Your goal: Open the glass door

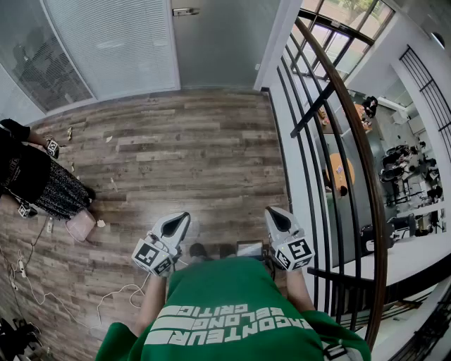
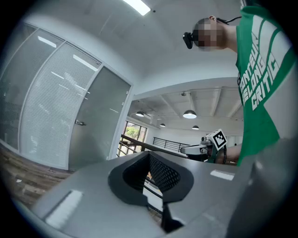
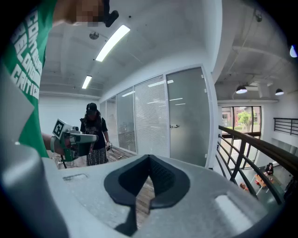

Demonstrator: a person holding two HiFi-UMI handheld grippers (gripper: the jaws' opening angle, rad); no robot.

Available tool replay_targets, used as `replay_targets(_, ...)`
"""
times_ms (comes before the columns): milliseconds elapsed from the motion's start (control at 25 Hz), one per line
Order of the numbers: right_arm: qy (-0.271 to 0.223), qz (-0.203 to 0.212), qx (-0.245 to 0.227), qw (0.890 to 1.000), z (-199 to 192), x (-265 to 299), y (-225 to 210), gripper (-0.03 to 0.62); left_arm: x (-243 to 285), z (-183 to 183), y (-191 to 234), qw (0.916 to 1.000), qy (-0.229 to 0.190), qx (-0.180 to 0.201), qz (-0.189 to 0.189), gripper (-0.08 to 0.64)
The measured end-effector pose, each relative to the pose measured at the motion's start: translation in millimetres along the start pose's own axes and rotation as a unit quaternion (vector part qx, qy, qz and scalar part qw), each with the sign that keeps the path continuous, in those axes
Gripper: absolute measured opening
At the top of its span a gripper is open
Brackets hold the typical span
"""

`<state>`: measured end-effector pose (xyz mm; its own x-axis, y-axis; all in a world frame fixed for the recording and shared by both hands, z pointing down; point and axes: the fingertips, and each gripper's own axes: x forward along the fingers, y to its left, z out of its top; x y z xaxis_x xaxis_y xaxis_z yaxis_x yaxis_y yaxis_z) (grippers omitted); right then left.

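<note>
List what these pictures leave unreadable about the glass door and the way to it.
- Glass door: its upper part is cut off by the head view's top edge.
- Door handle: too small in every view to tell its shape or which way it turns.
- Room behind the door: hidden by the frosted-looking panel, right gripper view.
- Floor under the person: hidden by the green shirt, head view.

All views seemingly share glass door (image 3: 186,121).
</note>
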<state>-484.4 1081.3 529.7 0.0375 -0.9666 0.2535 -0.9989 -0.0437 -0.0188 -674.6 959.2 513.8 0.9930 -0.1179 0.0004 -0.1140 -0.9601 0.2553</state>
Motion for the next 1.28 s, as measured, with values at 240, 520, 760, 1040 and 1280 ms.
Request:
replay_targets(240, 0.003, 0.003, -0.001, 1.0, 0.8, 14.2, 3.5, -0.006, -1.1, -0.2, 12.2, 1.0, -0.006, 0.003, 0.001, 0.015)
replay_targets(520, 0.0, 0.013, -0.009, 1.0, 7.5, 27.9, 13.1, -0.006, -9.7, 3.2, 24.4, 0.9998, -0.01, -0.002, 0.015, 0.015)
replay_targets(760, -0.004, 0.004, -0.007, 1.0, 9.8, 34.8, 17.1, -0.006, -16.8, 1.4, 32.3, 0.9998, -0.01, -0.006, 0.014, 0.015)
replay_targets(1040, 0.005, -0.011, 0.002, 1.0, 7.6, 25.5, 21.7, -0.006, -29.2, -12.7, 41.6, 0.9995, 0.0, -0.025, 0.017, 0.015)
replay_targets(1280, 0.028, -0.013, 0.004, 1.0, -8.1, 25.8, 13.0, -0.006, -24.9, -31.8, 43.8, 0.9988, 0.024, -0.038, 0.017, 0.015)
